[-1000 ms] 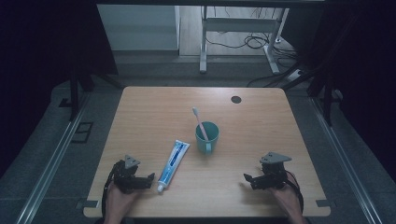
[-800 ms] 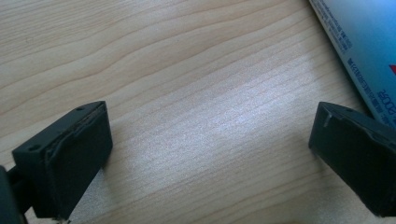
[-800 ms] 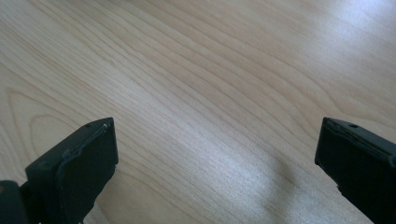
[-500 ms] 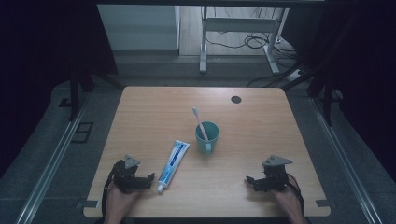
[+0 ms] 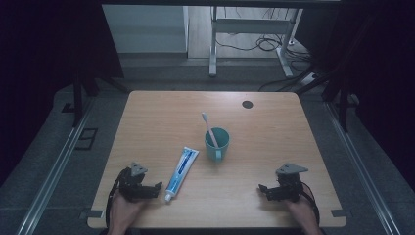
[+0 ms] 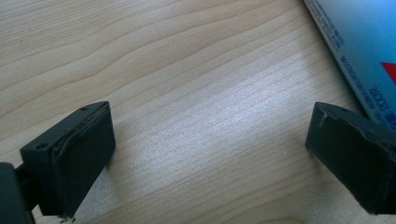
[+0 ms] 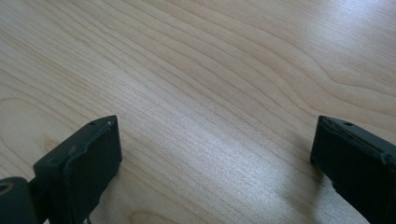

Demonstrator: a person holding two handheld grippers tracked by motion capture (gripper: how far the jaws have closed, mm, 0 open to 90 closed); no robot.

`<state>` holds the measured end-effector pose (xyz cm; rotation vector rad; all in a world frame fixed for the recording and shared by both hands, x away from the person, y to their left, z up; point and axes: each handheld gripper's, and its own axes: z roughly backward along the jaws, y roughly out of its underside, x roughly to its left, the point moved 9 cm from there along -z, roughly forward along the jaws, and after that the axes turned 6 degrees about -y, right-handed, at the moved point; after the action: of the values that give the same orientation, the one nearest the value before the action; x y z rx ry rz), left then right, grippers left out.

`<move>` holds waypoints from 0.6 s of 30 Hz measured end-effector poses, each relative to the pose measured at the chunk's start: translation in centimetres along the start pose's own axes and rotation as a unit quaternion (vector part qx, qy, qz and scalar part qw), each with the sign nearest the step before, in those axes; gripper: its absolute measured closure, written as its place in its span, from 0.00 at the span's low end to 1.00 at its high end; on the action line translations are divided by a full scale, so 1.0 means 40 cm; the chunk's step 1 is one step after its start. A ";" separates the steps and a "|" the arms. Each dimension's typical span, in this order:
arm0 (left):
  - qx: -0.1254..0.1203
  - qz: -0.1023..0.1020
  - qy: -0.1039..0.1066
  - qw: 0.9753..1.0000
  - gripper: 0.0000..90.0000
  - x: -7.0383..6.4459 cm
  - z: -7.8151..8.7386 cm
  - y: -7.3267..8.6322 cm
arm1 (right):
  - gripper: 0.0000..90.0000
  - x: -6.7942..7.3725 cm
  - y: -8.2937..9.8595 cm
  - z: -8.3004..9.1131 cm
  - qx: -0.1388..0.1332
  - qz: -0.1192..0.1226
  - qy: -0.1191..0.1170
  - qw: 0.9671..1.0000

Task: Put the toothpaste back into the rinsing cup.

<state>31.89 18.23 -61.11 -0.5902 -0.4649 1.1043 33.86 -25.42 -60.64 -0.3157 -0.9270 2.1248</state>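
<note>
Teal cup (image 5: 217, 142) mid surface (image 5: 274, 132) w/ pink toothbrush (image 5: 209, 128) standing inside; toothpaste tube (image 5: 181, 167) just left of cup; left hand-held gripper (image 5: 155, 187) beside tube's cap, jaws wide, empty; right hand-held gripper (image 5: 263, 189) right of cup, near the person, wide, empty.

Lab or recording studio setup. Lone wooden table (image 5: 274, 127) with cable grommet (image 5: 247, 104), dark curtains (image 5: 54, 44) both sides, metal floor rails (image 5: 51, 171), loose cables (image 5: 254, 44) on floor behind, metal desk frame (image 5: 247, 27) beyond. No home furnishings.
</note>
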 end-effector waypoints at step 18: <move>0.005 -0.004 0.008 1.000 0.06 0.009 0.033 -0.023 | 0.02 0.000 0.000 0.001 0.000 0.000 0.000 1.000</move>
<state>31.84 18.56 -59.49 -0.5874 -0.4483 1.0933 33.83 -25.44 -60.63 -0.3148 -0.9278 2.1242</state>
